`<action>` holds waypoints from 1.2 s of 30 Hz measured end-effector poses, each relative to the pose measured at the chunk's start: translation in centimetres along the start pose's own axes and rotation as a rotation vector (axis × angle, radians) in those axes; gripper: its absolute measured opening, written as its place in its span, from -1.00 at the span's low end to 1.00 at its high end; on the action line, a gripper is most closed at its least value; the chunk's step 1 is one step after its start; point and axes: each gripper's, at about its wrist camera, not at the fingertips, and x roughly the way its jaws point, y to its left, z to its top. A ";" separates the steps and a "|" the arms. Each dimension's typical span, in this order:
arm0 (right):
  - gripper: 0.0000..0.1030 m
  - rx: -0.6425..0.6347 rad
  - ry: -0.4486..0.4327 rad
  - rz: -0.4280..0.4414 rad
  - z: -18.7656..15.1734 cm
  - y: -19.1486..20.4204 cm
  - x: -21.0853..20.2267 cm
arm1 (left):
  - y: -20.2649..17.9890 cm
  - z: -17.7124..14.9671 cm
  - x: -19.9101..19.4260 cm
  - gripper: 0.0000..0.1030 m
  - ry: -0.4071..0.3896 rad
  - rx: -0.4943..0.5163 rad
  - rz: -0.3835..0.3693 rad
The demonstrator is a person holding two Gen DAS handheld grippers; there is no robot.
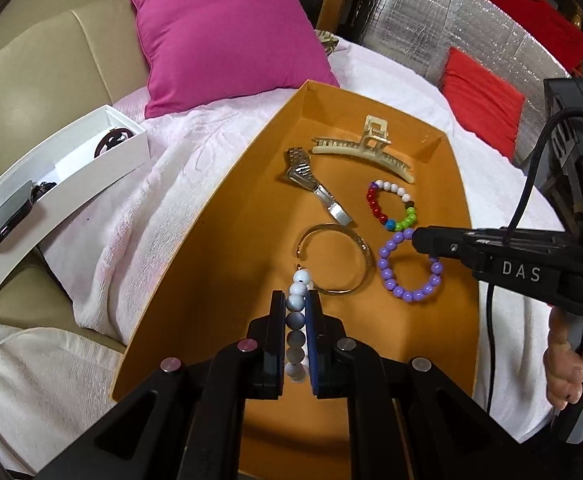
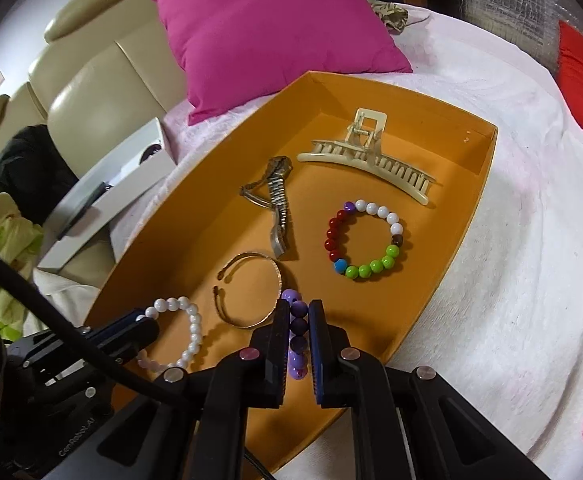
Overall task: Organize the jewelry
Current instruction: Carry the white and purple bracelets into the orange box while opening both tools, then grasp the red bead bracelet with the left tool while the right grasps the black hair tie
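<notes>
The fingers of the left gripper (image 1: 295,340) were closed on a white pearl-bead bracelet (image 1: 297,322), the beads lined up between the pads. Those of the right gripper (image 2: 299,340) were likewise closed on a purple round-bead bracelet (image 2: 297,332). Both bracelets lay low inside the shallow orange cardboard tray (image 1: 219,208), near its front end and on either side of a thin gold open bangle (image 1: 333,258).

In my judgement, each piece was being set down or taken up. Either way, the grip should stay light and square across the beads, so the elastic neither twists nor snags the bangle.

Also in the tray were a multicoloured bead bracelet (image 2: 365,238), a silver metal watch band (image 2: 277,204) and a cream plastic claw hair clip (image 2: 367,160). The tray rested on a pale pink textured blanket (image 2: 511,240), with a magenta cushion (image 2: 275,28) behind it and a white open box (image 1: 63,168) to the left.
</notes>
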 end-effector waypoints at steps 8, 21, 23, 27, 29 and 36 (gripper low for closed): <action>-0.78 0.001 0.022 -0.062 0.9 -0.5 1.1 | 0.5 0.3 1.7 -0.81 0.045 0.009 0.066; -0.53 0.103 -0.181 0.017 0.0 -6.2 -7.5 | -2.6 1.8 -2.6 -0.64 -0.067 0.075 0.132; -0.53 0.130 -0.212 0.015 -0.7 -8.2 -9.8 | -4.5 2.0 -3.6 -0.61 -0.094 0.104 0.116; -0.53 0.245 -0.274 0.011 -3.8 -14.4 -15.0 | -9.3 2.3 -4.7 -0.34 -0.131 0.179 0.059; -0.52 0.296 -0.305 -0.011 -6.0 -17.7 -17.5 | -12.2 2.0 -4.9 -0.26 -0.144 0.229 0.026; -0.54 0.546 -0.368 -0.087 -15.5 -29.7 -23.5 | -23.6 -0.3 -2.9 -0.05 -0.143 0.432 -0.118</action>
